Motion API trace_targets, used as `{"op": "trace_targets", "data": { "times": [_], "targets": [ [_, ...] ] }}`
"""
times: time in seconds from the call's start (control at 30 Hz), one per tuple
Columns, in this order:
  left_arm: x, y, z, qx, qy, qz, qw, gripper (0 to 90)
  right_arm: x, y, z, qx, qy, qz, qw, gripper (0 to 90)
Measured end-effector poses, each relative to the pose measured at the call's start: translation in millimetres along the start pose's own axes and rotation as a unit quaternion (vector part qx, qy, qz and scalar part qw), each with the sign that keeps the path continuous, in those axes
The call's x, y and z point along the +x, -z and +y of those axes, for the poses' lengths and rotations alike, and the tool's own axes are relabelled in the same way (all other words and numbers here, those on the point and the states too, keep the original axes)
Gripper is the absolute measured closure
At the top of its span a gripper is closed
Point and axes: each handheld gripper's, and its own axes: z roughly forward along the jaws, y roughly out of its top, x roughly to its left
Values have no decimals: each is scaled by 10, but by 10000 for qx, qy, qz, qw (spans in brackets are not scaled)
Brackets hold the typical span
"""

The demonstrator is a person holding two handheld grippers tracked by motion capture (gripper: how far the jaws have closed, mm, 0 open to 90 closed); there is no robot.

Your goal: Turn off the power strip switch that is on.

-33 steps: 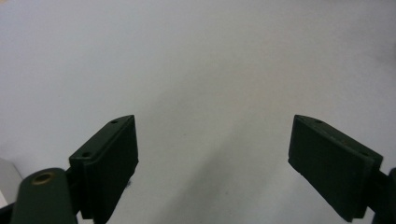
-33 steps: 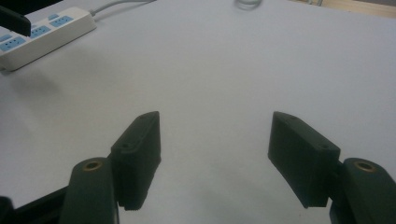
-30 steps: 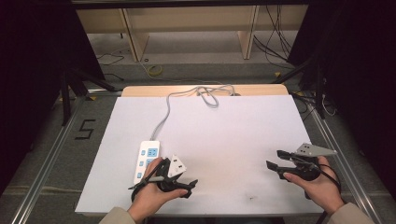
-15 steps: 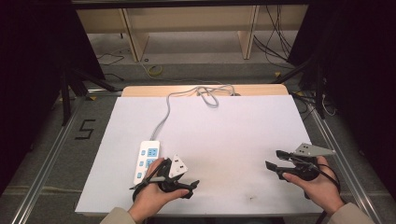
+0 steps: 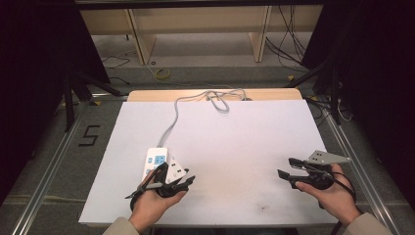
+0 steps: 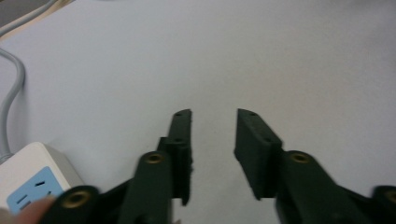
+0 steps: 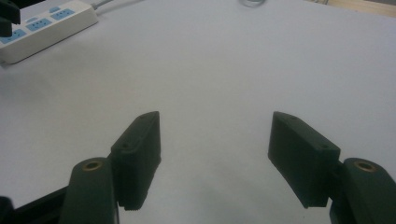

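Little has shifted over the last second: both hands sit at the near edge as before, and the left gripper (image 5: 172,180) has only nudged slightly by the white power strip (image 5: 157,163)

Starting at the left of the high view, a dark "5" (image 5: 89,135) is marked on the floor beside the white table (image 5: 244,132), the only writing that reads clearly. Next comes the power strip, lying near the left hand with its long axis running near to far, tipped a little to the right at the far end. Its grey cable (image 5: 177,115) leaves the far end and runs to a loose coil at the far edge of the table. Blue socket panels (image 7: 38,24) show on its face; no brand or label can be made out on them. A small white plug-like piece (image 5: 176,171) lies just right of the strip, touching or almost touching the left gripper's jaws, too small to identify surely.

That gripper stands with its jaws parted, nothing between them, in the left gripper view (image 6: 214,140); the strip (image 6: 32,184) lies just off to its left there. So I judge the left hand far nearer, and a grasp would want the jaws turned across the strip's short width.

Well apart at the right, the right gripper (image 5: 288,167) is wide open and empty, pointing left
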Motion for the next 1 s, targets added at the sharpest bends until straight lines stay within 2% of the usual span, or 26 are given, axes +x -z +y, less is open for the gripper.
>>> {"op": "trace_targets", "data": {
  "times": [0.1, 0.17, 0.57, 1.0],
  "targets": [
    [43, 20, 1, -32, -10, 81, 10000, 855, 3, -2, 0, -5, -2, 8, 10000, 348],
    [62, 33, 5, -78, 69, 143, 9998, 895, 3, -2, 0, -9, 2, 11, 10000, 348],
    [134, 79, -6, -100, 129, 179, 9997, 897, 5, -3, 1, 2, 8, 5, 10000, 348],
    [233, 140, -46, 66, 215, 319, 9992, 897, 7, -4, 1, 5, 19, 5, 10000, 348]
  ]
}}
